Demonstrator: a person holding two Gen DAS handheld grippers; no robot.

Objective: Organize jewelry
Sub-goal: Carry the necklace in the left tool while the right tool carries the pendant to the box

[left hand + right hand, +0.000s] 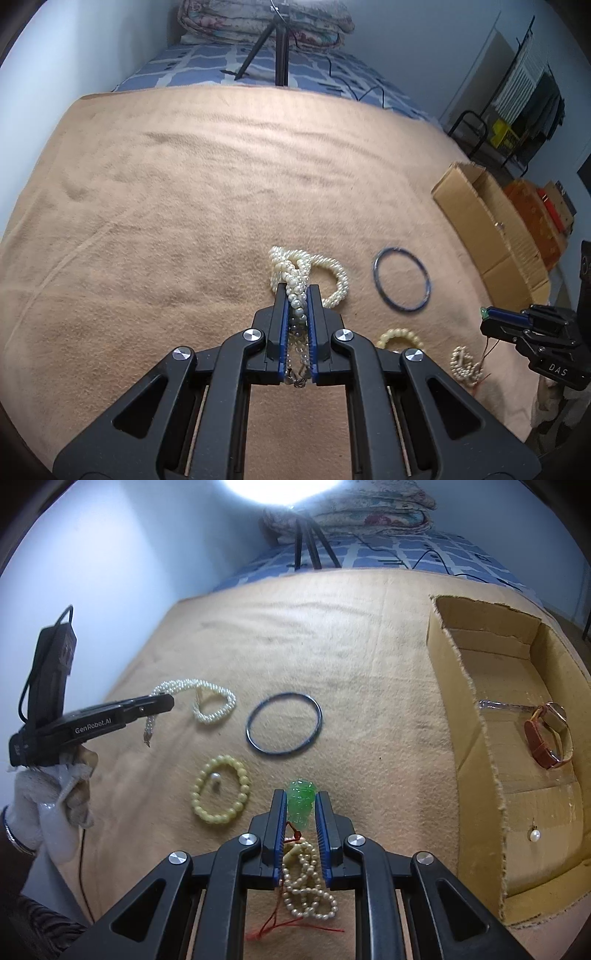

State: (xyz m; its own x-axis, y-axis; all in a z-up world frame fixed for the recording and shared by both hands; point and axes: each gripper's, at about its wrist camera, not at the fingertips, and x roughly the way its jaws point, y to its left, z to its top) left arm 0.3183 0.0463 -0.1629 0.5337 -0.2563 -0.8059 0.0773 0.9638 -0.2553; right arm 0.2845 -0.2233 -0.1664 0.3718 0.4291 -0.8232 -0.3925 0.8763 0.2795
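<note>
Pearls of a white braided bead necklace (295, 275) sit clamped in the left gripper (297, 291), limp loops trailing at twelve o'clock onto the tan blanket (184, 184). Right view: right gripper (300, 797) pinches a translucent green carved pendant (301, 806), probably brittle; its cream bead strand (306, 890) dangles at six o'clock.

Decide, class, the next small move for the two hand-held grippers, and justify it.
Probably carry both pieces toward the cardboard box: the left hand-held gripper is shut on the pearl necklace, the right hand-held gripper on the green pendant, and the box already holds a watch.
</note>
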